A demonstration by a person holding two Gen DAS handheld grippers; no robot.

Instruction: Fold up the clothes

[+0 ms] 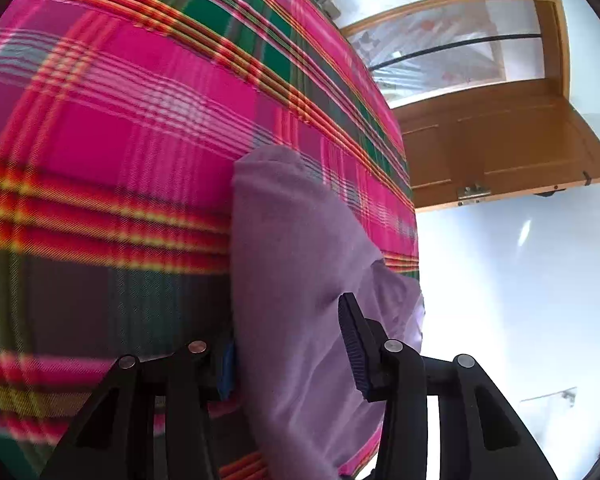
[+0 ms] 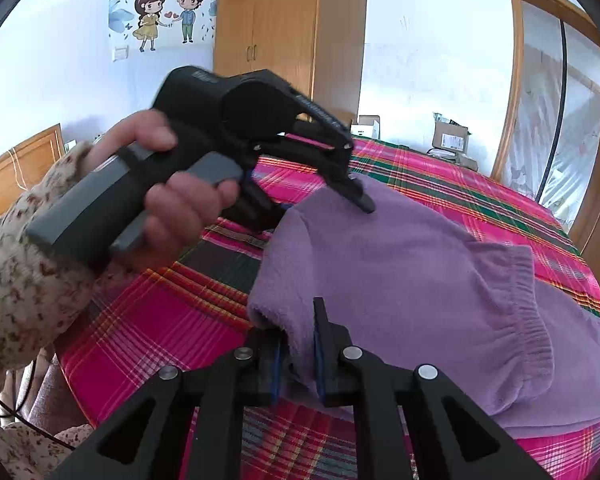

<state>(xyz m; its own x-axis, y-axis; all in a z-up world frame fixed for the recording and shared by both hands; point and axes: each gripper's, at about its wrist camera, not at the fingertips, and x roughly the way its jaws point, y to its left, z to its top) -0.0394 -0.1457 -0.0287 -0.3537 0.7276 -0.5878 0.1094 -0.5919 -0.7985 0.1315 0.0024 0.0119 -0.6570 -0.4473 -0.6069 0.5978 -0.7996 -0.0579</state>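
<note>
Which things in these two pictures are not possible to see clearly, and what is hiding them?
- Left wrist view: the left gripper has one pad hidden behind the purple garment; grip unclear.
- Left wrist view: the plaid bedsheet is blurred.
- Right wrist view: the garment's lower right part is cut off by the frame edge.
- Right wrist view: the cardboard box label is too small to read.
</note>
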